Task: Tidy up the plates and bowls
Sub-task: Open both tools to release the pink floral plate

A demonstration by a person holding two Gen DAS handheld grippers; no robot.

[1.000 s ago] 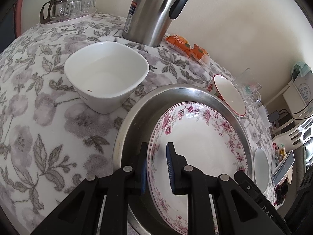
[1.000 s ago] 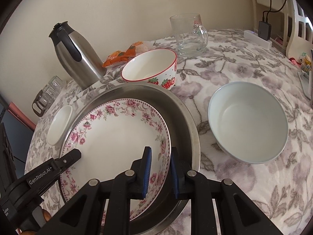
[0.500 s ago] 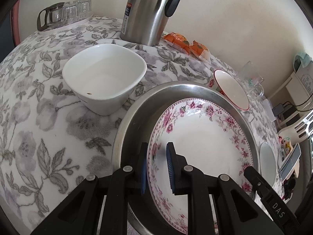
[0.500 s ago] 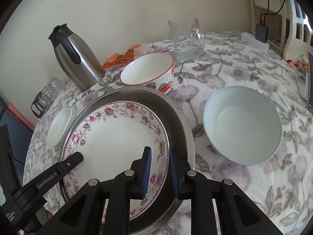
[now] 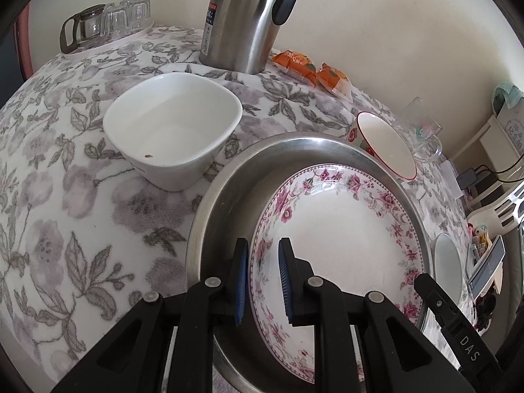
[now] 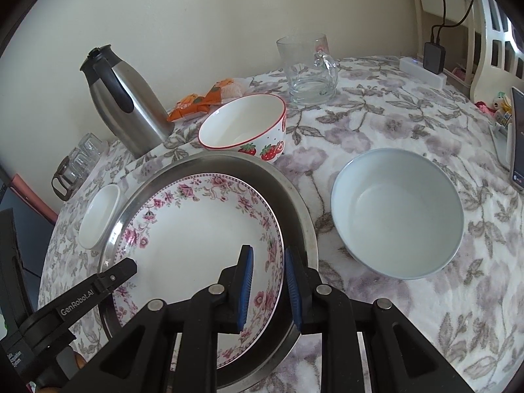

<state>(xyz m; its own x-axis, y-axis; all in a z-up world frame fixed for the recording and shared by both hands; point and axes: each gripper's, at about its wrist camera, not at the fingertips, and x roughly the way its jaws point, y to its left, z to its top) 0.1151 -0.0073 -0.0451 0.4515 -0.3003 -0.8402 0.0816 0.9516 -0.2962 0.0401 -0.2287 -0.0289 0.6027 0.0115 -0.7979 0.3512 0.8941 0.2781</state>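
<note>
A floral-rimmed plate (image 5: pixel 340 229) (image 6: pixel 196 232) lies inside a round steel tray (image 5: pixel 294 145) (image 6: pixel 294 196). My left gripper (image 5: pixel 262 278) straddles the plate's left rim with a small gap either side. My right gripper (image 6: pixel 268 288) straddles its right rim the same way. Neither visibly pinches the plate. A square white bowl (image 5: pixel 173 131) (image 6: pixel 98 216) sits left of the tray. A strawberry bowl (image 5: pixel 386 144) (image 6: pixel 245 127) sits behind it. A pale blue bowl (image 6: pixel 396 213) (image 5: pixel 448 262) sits to the right.
A steel thermos jug (image 5: pixel 249 16) (image 6: pixel 127 104) and orange snack packets (image 5: pixel 311 68) (image 6: pixel 203 98) stand at the back by the wall. A glass mug (image 6: pixel 308 68) is behind the blue bowl. A tray of glasses (image 5: pixel 104 26) is far left. A phone (image 6: pixel 517 137) stands far right.
Both grippers have drawn back and up a little, so the table looks slightly farther away. The jaws look slightly wider around the plate's rim. The plate stays in the tray.
</note>
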